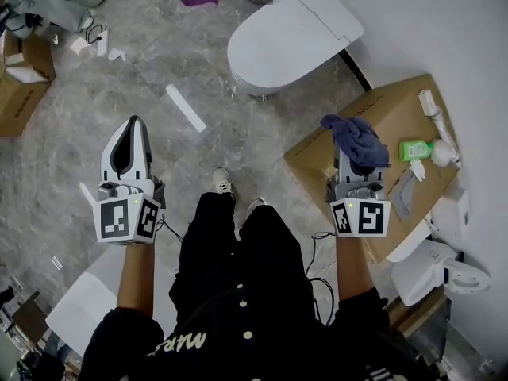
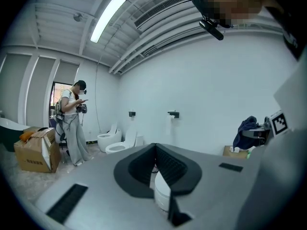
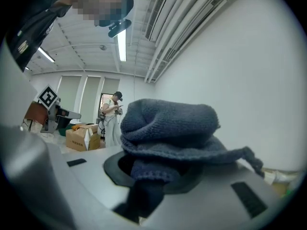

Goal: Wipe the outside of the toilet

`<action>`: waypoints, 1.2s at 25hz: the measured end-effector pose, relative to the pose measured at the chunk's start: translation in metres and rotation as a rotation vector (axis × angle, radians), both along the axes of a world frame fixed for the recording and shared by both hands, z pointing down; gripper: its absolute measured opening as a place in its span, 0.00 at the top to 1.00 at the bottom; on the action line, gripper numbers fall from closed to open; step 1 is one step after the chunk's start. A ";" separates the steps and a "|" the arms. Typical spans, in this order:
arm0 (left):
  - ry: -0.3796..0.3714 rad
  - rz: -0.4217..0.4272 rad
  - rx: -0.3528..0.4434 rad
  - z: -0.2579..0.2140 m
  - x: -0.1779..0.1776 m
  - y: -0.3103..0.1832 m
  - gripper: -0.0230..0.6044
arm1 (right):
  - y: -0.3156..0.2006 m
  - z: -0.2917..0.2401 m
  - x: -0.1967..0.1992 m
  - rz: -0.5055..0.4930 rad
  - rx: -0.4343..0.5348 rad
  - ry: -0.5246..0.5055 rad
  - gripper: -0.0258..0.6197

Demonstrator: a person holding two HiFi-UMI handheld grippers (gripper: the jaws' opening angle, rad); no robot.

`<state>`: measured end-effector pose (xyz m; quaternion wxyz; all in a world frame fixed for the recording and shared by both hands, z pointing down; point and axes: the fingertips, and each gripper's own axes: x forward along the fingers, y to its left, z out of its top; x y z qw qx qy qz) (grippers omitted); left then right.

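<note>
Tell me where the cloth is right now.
The cloth is at the right of the head view, clamped in the right gripper over the box, with the toilet ahead to its left.

We see the white toilet (image 1: 286, 42) standing against the wall (image 1: 444, 22), its lid shut flat over the oval bowl and its rounded front turned away from the wall. Our dark blue knitted cloth (image 1: 359, 140) is bunched in a rumpled heap and pinched in the jaws of the right gripper (image 1: 355, 169). One corner trails off to the side, and the cloth is well apart from the toilet.
</note>
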<state>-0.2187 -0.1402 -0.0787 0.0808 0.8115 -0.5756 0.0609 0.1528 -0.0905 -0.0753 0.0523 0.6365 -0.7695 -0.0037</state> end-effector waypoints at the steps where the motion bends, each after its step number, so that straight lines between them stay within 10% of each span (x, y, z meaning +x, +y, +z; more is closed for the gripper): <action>1: 0.002 -0.003 0.000 -0.007 -0.001 0.001 0.95 | 0.002 -0.008 0.003 0.009 0.004 -0.002 0.80; 30: -0.025 -0.040 0.208 -0.162 -0.039 0.045 0.95 | 0.044 -0.170 0.002 0.052 0.196 -0.025 0.80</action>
